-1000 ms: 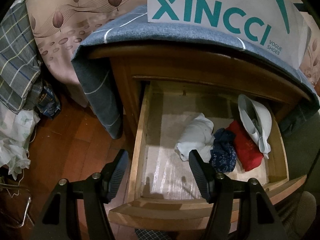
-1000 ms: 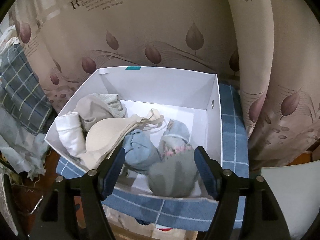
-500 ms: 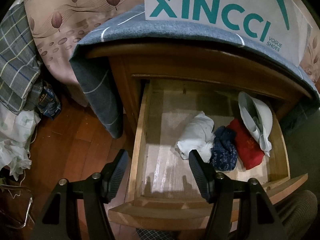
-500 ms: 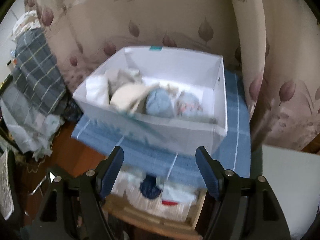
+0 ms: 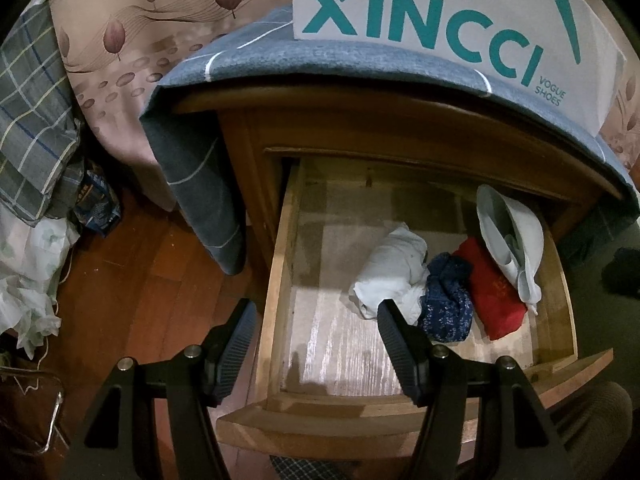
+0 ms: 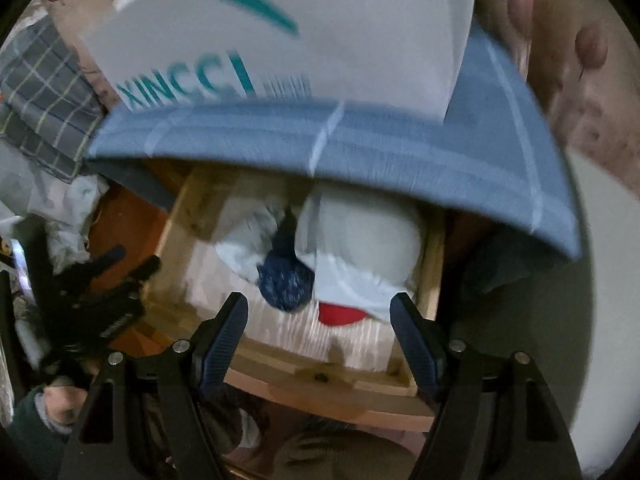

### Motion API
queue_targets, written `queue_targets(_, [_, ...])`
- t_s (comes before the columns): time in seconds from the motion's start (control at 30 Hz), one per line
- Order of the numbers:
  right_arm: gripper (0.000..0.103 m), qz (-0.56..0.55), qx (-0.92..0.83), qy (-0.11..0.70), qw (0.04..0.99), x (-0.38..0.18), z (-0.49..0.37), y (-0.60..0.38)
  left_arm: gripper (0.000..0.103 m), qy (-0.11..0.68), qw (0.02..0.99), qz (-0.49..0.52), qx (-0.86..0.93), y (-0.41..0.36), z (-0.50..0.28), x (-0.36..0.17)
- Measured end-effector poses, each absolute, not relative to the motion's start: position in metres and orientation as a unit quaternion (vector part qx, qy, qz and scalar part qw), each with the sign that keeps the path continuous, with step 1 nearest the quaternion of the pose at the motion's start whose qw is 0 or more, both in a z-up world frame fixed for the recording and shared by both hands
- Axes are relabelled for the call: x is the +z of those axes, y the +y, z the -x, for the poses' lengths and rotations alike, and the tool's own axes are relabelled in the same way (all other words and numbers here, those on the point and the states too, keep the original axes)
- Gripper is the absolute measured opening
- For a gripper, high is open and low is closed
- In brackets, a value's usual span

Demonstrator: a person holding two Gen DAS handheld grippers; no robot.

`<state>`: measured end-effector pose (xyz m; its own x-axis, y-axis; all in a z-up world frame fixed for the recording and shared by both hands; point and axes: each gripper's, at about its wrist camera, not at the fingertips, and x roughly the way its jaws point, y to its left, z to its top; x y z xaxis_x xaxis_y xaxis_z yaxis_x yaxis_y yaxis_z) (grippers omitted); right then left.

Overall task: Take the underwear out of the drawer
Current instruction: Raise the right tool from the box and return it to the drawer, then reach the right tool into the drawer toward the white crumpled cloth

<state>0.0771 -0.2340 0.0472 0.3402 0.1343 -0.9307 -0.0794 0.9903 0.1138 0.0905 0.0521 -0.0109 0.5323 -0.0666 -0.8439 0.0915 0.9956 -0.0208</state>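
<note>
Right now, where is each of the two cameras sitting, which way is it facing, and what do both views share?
Left wrist: on the left gripper, above the drawer's front left corner, angled down into it; own two open fingers and a trouser leg show.
Right wrist: on the right gripper, above the drawer front nearer its right side, aimed steeply down; own open fingers, the left gripper and a hand show.
Shared: drawer, dark blue underwear, red garment, XINCCI box.

Open wooden drawer [image 5: 276,280] under a cloth-covered nightstand [image 5: 400,136].
White roll [image 5: 392,272] at centre; navy piece [image 5: 448,300], red fold [image 5: 496,296] toward three o'clock.
</note>
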Motion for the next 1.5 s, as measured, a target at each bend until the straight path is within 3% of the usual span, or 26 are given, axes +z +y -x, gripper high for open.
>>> queue_targets(0.37, [0.071, 0.141, 0.052, 0.576, 0.803, -0.008, -0.105, -0.186, 0.065, 0.484, 0.874, 0.007, -0.048, 0.059, -0.092, -0.010])
queue_targets(0.47, [0.068, 0.172, 0.048, 0.581, 0.794, -0.023, -0.112, -0.181, 0.065, 0.486, 0.872, 0.013, -0.051, 0.059, -0.093, -0.010])
queue_targets(0.53, [0.061, 0.204, 0.045, 0.580, 0.787, -0.031, -0.115, -0.176, 0.065, 0.485, 0.873, 0.012, -0.051, 0.059, -0.093, -0.010])
queue_targets(0.77, [0.056, 0.313, 0.023, 0.560, 0.766, -0.054, -0.120, -0.160, 0.065, 0.487, 0.872, 0.010, -0.056, 0.058, -0.092, -0.011])
queue_targets(1.33, [0.055, 0.415, -0.029, 0.516, 0.749, -0.075, -0.139, -0.146, 0.065, 0.489, 0.870, -0.003, -0.059, 0.052, -0.093, -0.011])
queue_targets(1.37, [0.053, 0.416, -0.028, 0.515, 0.749, -0.076, -0.139, -0.145, 0.065, 0.489, 0.870, -0.004, -0.059, 0.052, -0.093, -0.011])
queue_targets(1.43, [0.038, 0.427, -0.027, 0.511, 0.745, -0.080, -0.138, -0.144, 0.065, 0.489, 0.870, -0.005, -0.059, 0.053, -0.093, -0.012])
queue_targets(1.5, [0.032, 0.423, -0.022, 0.514, 0.746, -0.081, -0.138, -0.145, 0.065, 0.490, 0.870, -0.003, -0.059, 0.053, -0.094, -0.012])
